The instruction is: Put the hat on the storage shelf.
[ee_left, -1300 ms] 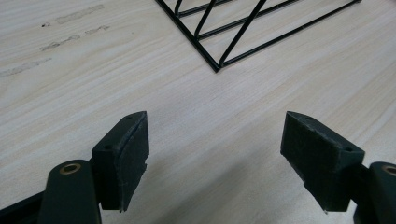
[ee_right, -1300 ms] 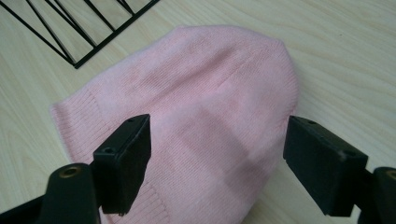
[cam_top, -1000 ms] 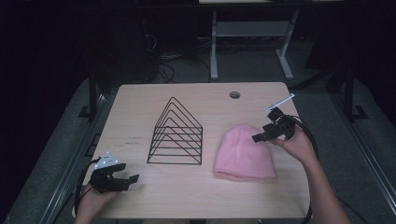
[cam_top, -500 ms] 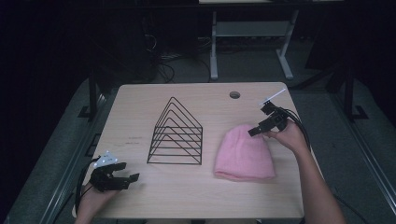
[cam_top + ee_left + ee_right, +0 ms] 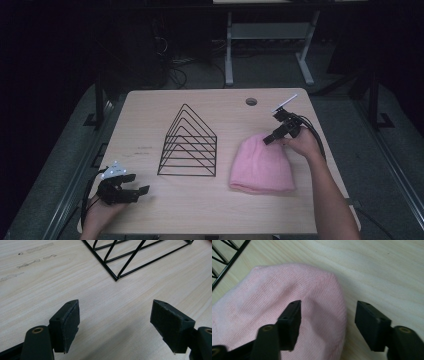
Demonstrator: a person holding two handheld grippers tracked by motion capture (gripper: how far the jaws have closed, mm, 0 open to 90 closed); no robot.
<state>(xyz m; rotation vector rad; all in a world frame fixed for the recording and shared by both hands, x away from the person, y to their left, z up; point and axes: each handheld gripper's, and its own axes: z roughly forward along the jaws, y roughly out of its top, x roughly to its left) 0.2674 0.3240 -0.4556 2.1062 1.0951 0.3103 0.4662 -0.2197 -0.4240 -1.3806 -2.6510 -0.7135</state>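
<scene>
A pink knit hat point(image 5: 261, 167) lies flat on the right half of the wooden table point(image 5: 150, 125). My right gripper point(image 5: 270, 139) is at the hat's far, rounded end, angled down at it. In the right gripper view one jaw is over the pink hat point(image 5: 274, 302) and the other over bare wood, with the hat's edge between them. My right gripper point(image 5: 329, 315) has just been closing its jaws, but the pads do not press the knit. My left gripper point(image 5: 135, 191) rests at the near left corner, and my left gripper point(image 5: 115, 322) is open over bare wood.
A black wire rack point(image 5: 189, 145) of nested triangles stands mid-table, left of the hat; its near corner point(image 5: 116, 277) lies ahead of the left jaws. A round cable hole point(image 5: 251, 101) sits near the far edge. White desk legs point(image 5: 229, 50) stand beyond the table.
The right hand has moved down and left onto the hat's far end, and its jaws stand narrower than before. The left hand and gripper have stayed in place.
</scene>
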